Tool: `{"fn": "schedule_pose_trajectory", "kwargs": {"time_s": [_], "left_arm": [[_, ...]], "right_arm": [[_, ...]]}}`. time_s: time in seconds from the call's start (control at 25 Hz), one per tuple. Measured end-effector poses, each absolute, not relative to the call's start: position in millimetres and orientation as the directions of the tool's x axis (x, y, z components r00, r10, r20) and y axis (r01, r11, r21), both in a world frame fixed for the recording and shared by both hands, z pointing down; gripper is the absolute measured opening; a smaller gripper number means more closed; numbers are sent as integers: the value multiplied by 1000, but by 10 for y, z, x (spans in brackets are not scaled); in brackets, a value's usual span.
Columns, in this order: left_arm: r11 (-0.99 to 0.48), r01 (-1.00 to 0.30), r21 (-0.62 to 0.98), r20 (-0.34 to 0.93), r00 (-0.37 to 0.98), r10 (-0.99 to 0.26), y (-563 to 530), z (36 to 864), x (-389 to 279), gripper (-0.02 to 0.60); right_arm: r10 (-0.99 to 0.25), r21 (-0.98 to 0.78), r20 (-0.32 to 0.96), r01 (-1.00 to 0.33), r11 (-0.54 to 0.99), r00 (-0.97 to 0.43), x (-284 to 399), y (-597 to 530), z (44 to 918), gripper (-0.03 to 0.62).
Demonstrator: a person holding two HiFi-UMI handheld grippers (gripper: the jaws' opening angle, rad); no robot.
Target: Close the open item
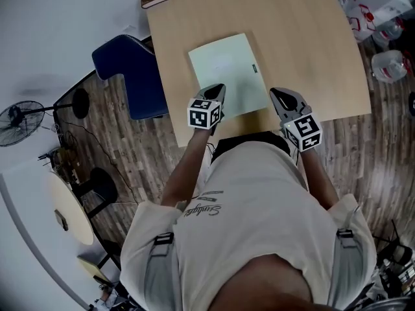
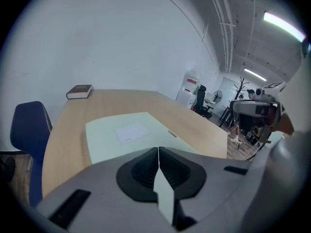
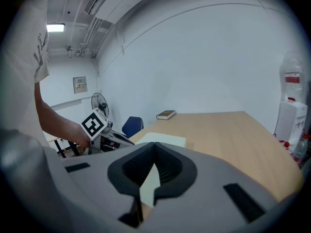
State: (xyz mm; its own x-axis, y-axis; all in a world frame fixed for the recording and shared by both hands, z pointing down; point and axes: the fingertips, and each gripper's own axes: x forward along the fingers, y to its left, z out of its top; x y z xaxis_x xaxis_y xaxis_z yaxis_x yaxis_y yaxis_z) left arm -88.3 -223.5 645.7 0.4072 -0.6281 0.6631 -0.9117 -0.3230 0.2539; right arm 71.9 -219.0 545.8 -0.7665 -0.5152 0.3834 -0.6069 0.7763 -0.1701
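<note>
Right hand-held gripper (image 3: pixel 155 147) in the near foreground, jaws closed tip to tip, pale green folder (image 3: pixel 165 140) flat on the tan bench (image 3: pixel 228 135) just beyond, dark book (image 3: pixel 166 114) at the far edge, blue chair (image 3: pixel 132 125) and standing fan (image 3: pixel 98 101) at far left, left hand-held gripper (image 3: pixel 114 140) in a hand (image 3: pixel 77 136) at near left.

A pale green folder (image 1: pixel 230 73) lies flat and seemingly shut toward the table's (image 1: pixel 311 57) 6 o'clock edge, with a white label (image 1: pixel 222 61) on top and a small tab (image 1: pixel 254 69) at 3 o'clock.
</note>
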Motion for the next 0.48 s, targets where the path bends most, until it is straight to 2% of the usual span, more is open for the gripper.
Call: {"fn": "schedule_pose_trajectory", "kwargs": {"time_s": [0.48], "left_arm": [[-277,-937,215,522,350,-778,-1951,5630,-1241,15]], "right_arm": [[-464,-95,316,-514,852,-827,257,-2034,5166,-6]]}}
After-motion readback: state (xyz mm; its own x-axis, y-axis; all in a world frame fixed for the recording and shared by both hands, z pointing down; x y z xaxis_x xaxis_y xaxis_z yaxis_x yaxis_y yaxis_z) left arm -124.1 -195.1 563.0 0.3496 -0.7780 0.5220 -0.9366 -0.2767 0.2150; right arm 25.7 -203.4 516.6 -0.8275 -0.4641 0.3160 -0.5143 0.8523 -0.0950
